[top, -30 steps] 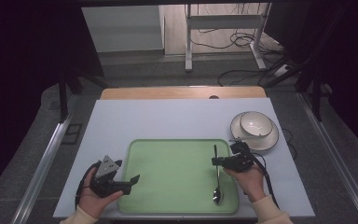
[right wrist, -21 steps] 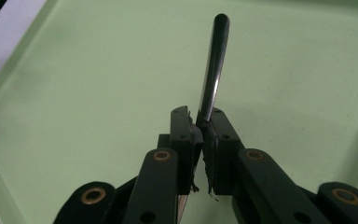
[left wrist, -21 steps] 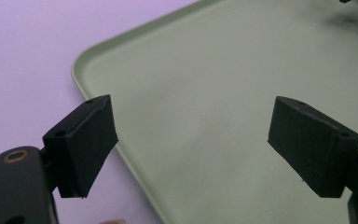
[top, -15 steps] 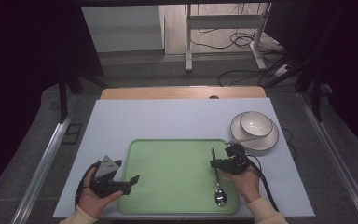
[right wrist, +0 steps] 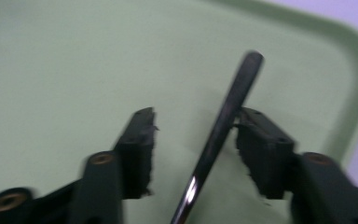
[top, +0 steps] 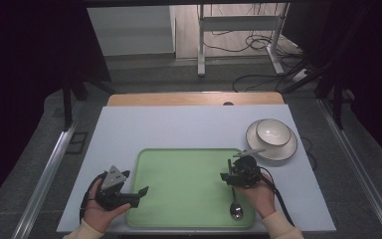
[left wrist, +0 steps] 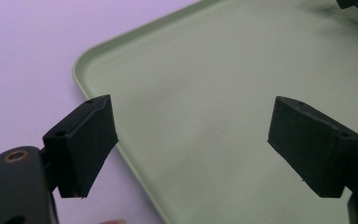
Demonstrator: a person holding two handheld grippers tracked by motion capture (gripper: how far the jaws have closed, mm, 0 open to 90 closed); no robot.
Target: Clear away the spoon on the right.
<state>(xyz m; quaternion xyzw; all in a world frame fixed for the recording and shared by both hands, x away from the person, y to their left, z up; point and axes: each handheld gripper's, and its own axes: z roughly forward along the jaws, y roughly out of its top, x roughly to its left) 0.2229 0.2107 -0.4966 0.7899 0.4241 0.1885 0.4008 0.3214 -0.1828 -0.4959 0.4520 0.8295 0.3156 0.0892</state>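
The spoon (right wrist: 219,140) handle runs between the right gripper (right wrist: 193,154)'s parted jaws, touching the 3 o'clock one, above the green tray (top: 179,164). The left gripper (left wrist: 191,144) gapes wide, empty.

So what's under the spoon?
The spoon lies on the green tray, near its right edge. Its bowl end shows by the person's right hand. The right tool, jaws apart around the handle, covers the middle part from above.
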